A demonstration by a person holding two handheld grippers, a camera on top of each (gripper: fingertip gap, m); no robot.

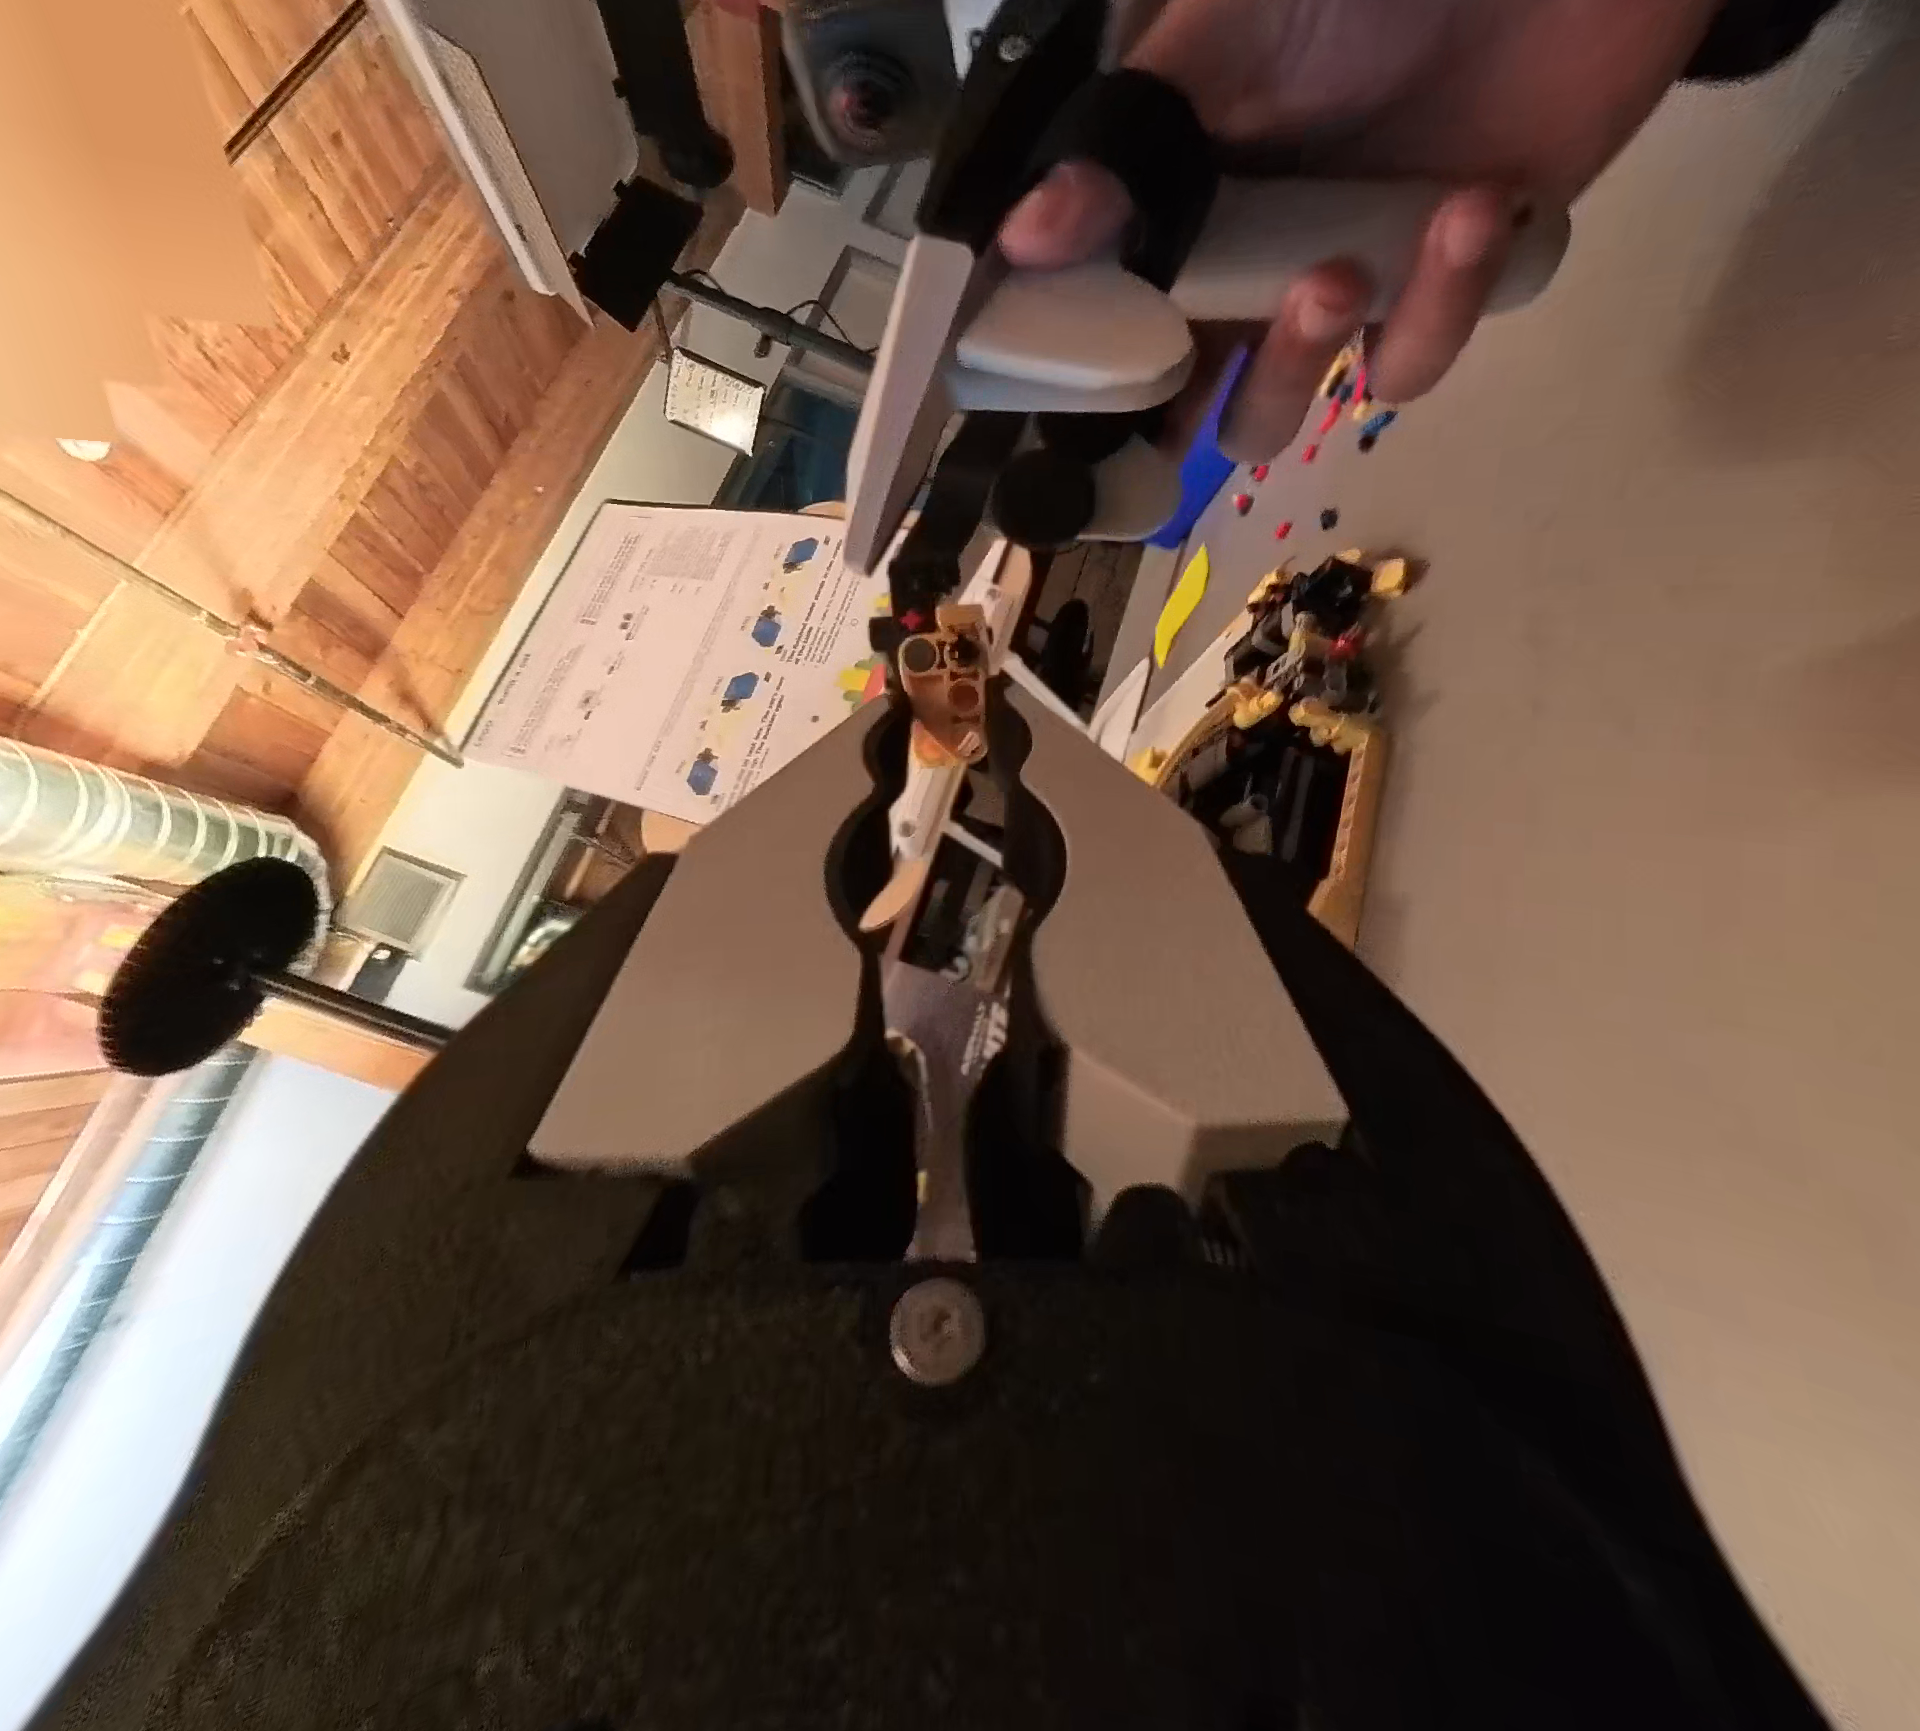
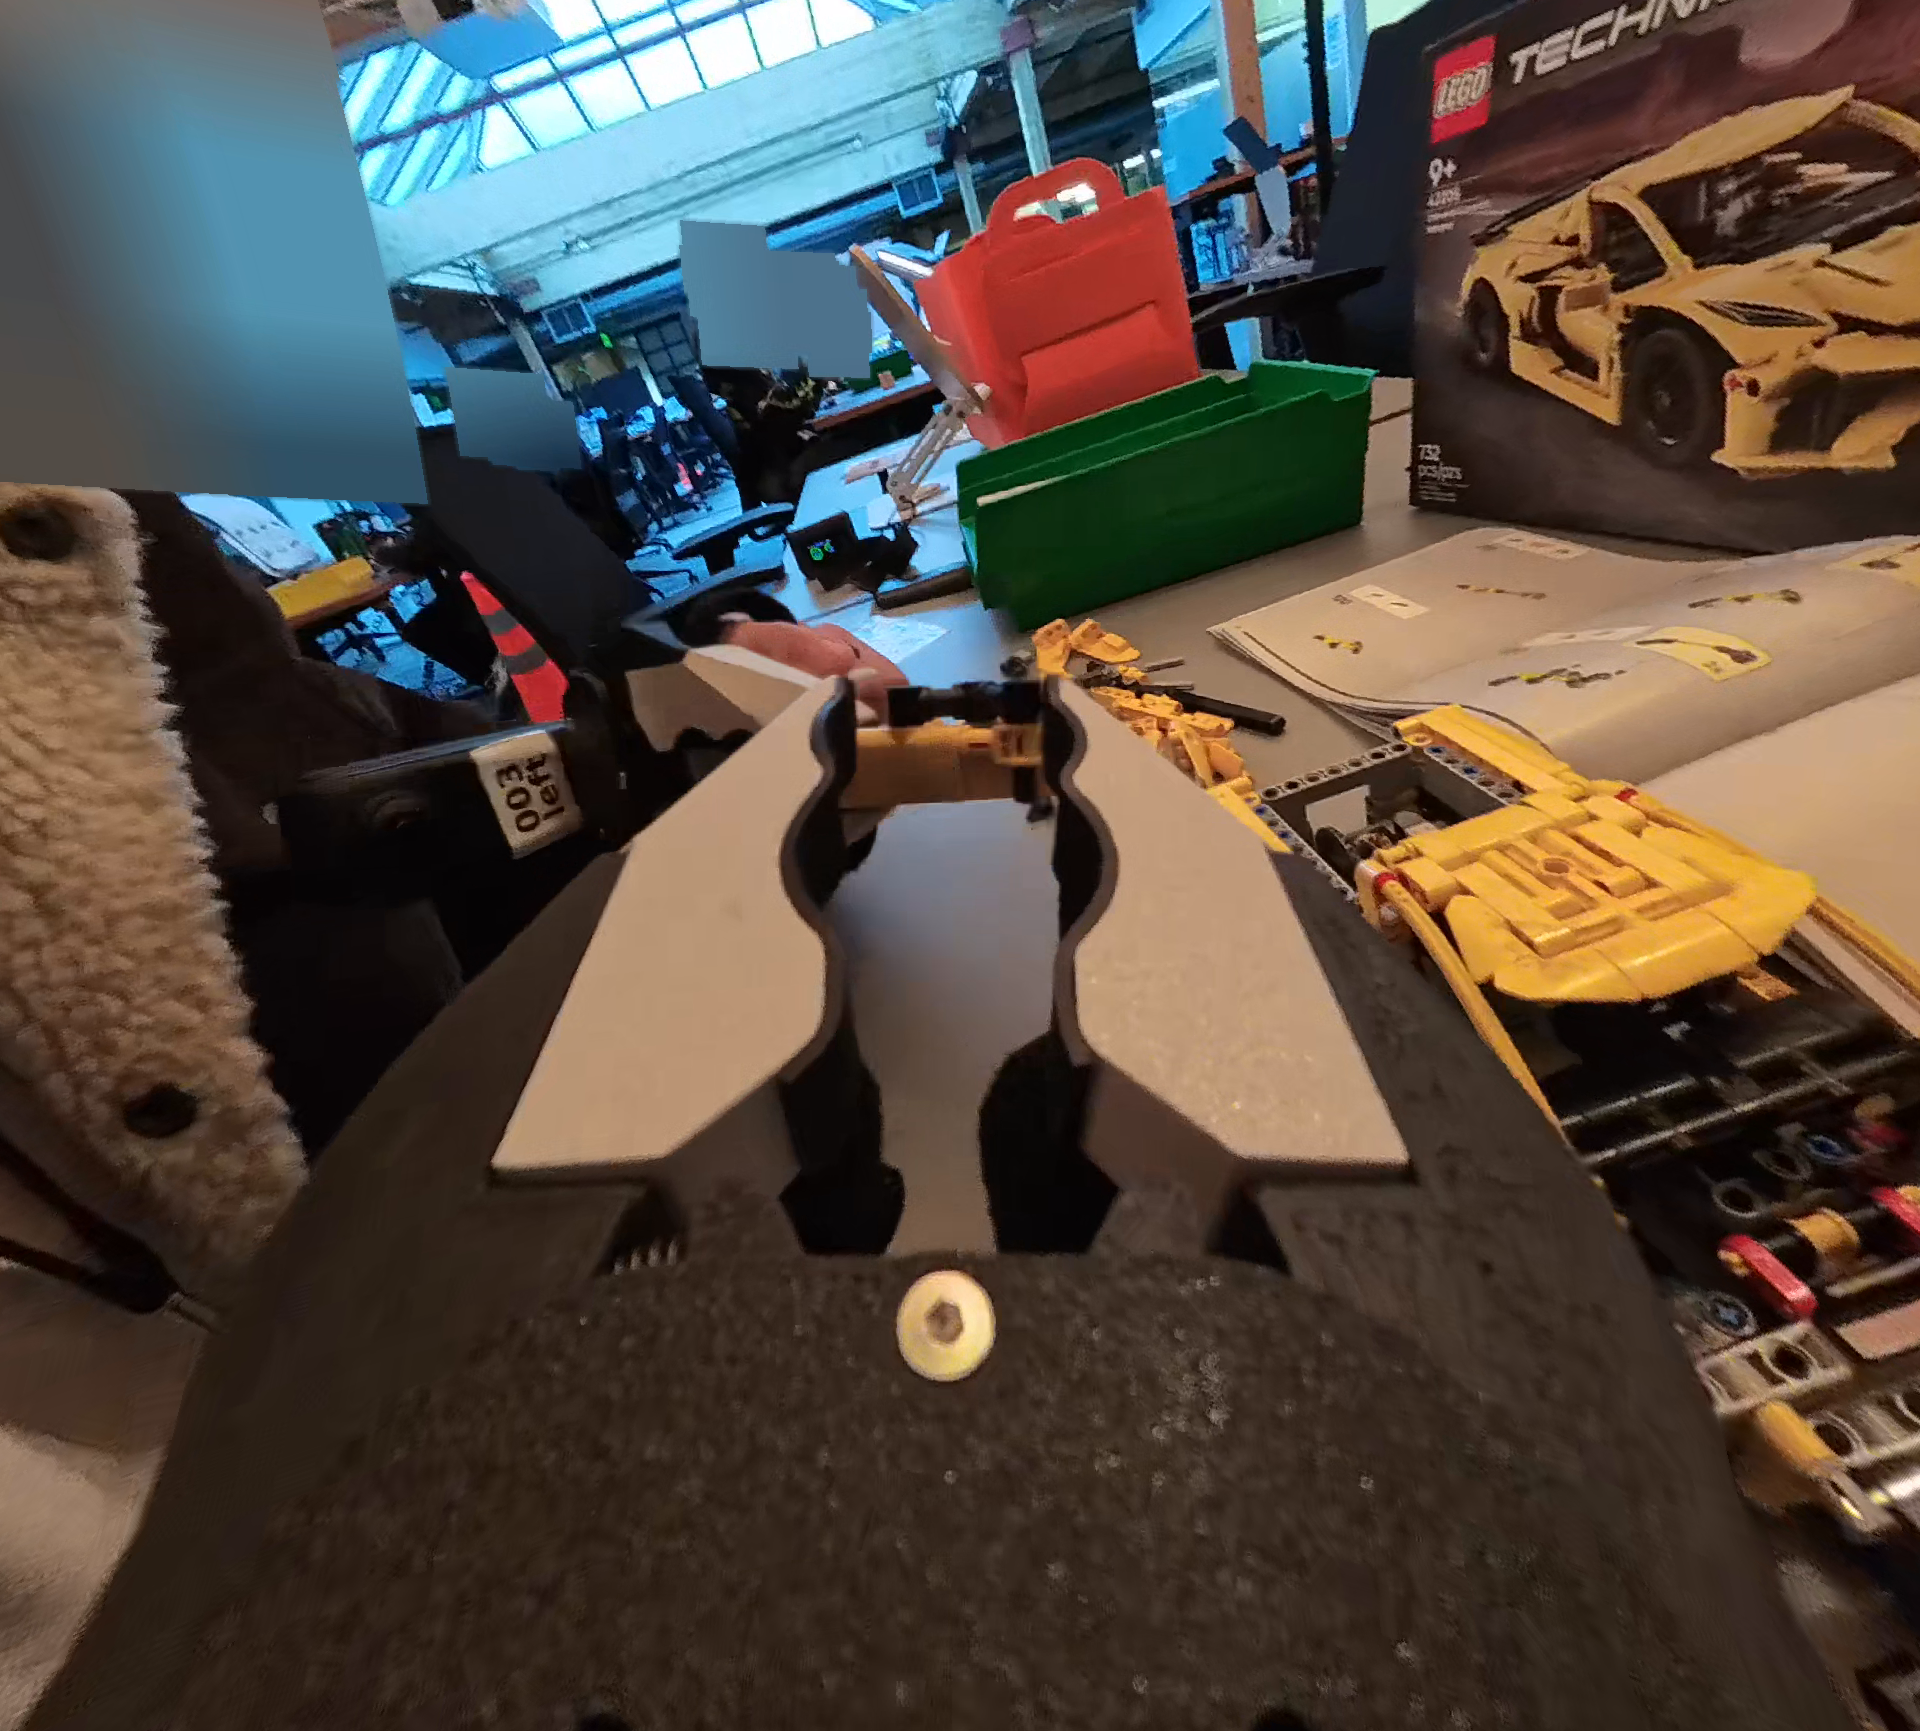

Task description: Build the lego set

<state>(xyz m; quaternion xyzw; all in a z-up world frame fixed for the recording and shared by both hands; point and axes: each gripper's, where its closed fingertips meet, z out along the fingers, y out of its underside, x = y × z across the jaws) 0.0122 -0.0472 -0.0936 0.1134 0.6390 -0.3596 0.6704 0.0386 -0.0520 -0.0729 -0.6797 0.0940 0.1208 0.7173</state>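
Looking along the left wrist view, you see your left gripper (image 1: 940,725) with its fingers (image 1: 748,933) closed on a small yellow sub-assembly (image 1: 943,679), held in the air off the counter (image 1: 1558,954). Your right gripper (image 1: 904,528) meets the same piece from above. The part-built car (image 1: 1299,694) lies on the counter beyond.

In the right wrist view, your right gripper (image 2: 945,725) clamps the yellow sub-assembly (image 2: 940,762) at its fingertips. The car chassis (image 2: 1558,902) sits just right, beside the open instruction booklet (image 2: 1558,632), green bin (image 2: 1164,497) and set box (image 2: 1683,258).

yellow car model (image 2: 1579,892), green bin (image 2: 1164,486), red bag (image 2: 1070,320), grey tool (image 2: 948,725)
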